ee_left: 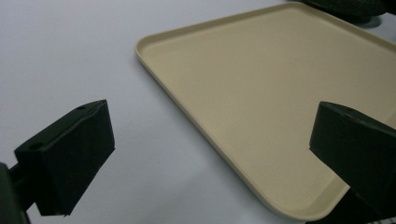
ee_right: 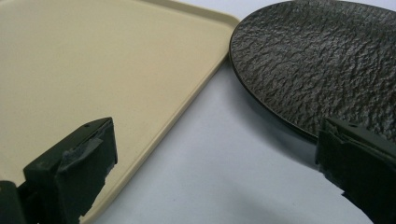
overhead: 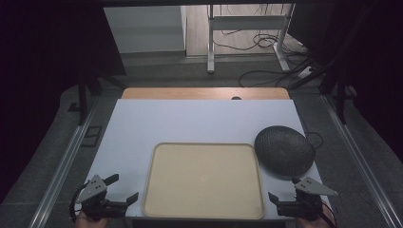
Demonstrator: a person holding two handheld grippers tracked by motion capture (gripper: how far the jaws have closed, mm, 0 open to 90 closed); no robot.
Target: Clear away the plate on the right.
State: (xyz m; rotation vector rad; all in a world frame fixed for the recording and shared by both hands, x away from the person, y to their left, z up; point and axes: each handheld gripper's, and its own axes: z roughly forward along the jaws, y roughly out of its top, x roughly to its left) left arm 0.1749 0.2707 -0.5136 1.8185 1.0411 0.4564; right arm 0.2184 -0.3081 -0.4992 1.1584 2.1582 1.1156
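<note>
On the left, the left gripper (overhead: 124,188) hangs over the near-left corner of the white table (overhead: 142,123), its jaws spread wide with nothing between them (in the left gripper view, bare table and the tray's edge lie in the gap). Next comes the beige tray (overhead: 204,180), lying flat and bare at the near middle of the table, its long axis running left to right, its near edge just at the table's front. Right of it sits the dark textured plate (overhead: 284,149), a rounded oval whose longer axis slants from far-left to near-right; it lies just beside the tray's far-right corner, and whether the two touch is hard to tell. The right gripper (overhead: 285,188) is at the near-right corner, jaws also wide apart and holding nothing, close to the plate's near rim. In the right gripper view the plate (ee_right: 322,65) is cut off at the top and right, and one jaw covers part of its rim. Nothing lies between either gripper and the tray.
</note>
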